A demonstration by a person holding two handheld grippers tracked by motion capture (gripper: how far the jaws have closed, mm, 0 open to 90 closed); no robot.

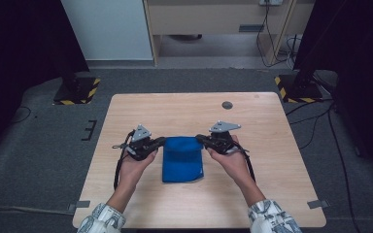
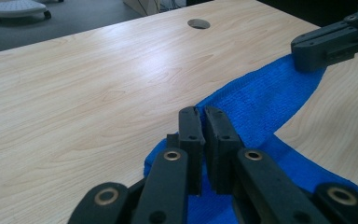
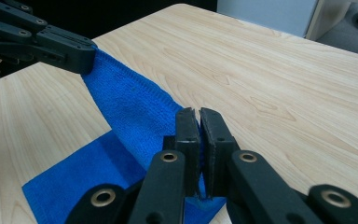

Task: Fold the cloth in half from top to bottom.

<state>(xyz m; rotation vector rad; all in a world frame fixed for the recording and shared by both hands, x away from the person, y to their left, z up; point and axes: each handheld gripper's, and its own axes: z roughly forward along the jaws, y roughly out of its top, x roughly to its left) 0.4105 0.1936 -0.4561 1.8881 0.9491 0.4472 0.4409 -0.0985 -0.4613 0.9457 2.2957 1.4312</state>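
Blue cloth point(image 1: 182, 158) is lying on the wooden worktop point(image 1: 252, 124); left claw point(image 1: 161, 141) and right claw point(image 1: 200, 139) are each pinching a far corner, lifting that edge.

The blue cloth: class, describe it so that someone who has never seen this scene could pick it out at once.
Find the light wooden table; near its middle, between the person's two hands, lies the blue cloth. The left gripper and the right gripper are each shut on a far corner, lifting that edge. It is the sole soft, bright blue thing on the table.
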